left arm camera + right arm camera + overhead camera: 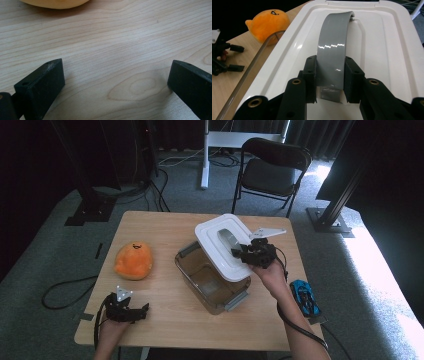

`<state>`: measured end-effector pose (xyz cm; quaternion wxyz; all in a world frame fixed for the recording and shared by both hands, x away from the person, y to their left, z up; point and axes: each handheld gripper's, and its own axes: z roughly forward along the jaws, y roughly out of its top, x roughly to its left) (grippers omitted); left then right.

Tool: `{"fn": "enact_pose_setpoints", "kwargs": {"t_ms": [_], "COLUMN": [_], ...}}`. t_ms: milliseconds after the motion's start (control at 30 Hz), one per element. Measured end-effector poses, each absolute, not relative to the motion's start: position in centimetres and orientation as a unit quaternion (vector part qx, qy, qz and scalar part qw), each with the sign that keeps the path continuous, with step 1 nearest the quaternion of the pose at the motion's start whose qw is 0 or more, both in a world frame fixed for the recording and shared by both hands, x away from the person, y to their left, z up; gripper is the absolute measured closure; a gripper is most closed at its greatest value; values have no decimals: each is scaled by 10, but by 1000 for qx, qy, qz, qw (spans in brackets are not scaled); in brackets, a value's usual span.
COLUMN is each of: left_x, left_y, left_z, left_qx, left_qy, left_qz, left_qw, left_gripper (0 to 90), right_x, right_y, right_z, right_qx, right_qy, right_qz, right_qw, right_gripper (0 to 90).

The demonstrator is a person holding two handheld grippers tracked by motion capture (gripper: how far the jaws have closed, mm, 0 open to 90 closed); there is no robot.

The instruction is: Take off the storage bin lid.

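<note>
On the wooden table [165, 320] in front of you, the biggest thing in play is the clear storage box [212, 280], sitting open near the middle with its grey latches showing at two ends. Next comes its white lid [220, 247], lifted and tilted, hanging partly over the box's far right corner rather than seated on the rim. Your right gripper [329, 80] has its jaws clamped on either side of the lid's grey arched handle [334, 45], so the whole lid hangs from that one narrow grip. To the left, well apart from the box, lies the orange plush toy [133, 261]. Your left gripper [115, 82] rests low over bare wood at the near left corner, jaws wide apart and holding nothing. The likely trouble: the handle is glossy and the lid wide, so it may swing or slip between the pads if you tilt the wrist sharply. A trailing lid edge could also catch the box rim and drag the box.
</note>
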<state>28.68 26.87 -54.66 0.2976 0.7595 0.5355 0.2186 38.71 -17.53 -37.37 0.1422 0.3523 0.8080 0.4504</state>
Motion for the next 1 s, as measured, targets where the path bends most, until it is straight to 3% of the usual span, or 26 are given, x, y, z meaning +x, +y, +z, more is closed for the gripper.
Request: {"fn": "enact_pose_setpoints", "kwargs": {"t_ms": [1000], "left_x": [287], "left_y": [269], "left_z": [-547], "left_qx": [760], "left_qy": [536], "left_qz": [218], "left_qw": [297], "left_gripper": [14], "right_x": [439], "right_y": [-222], "right_z": [-386], "right_qx": [427], "right_qy": [779], "right_qz": [431], "right_qw": [161], "right_gripper": [677]}}
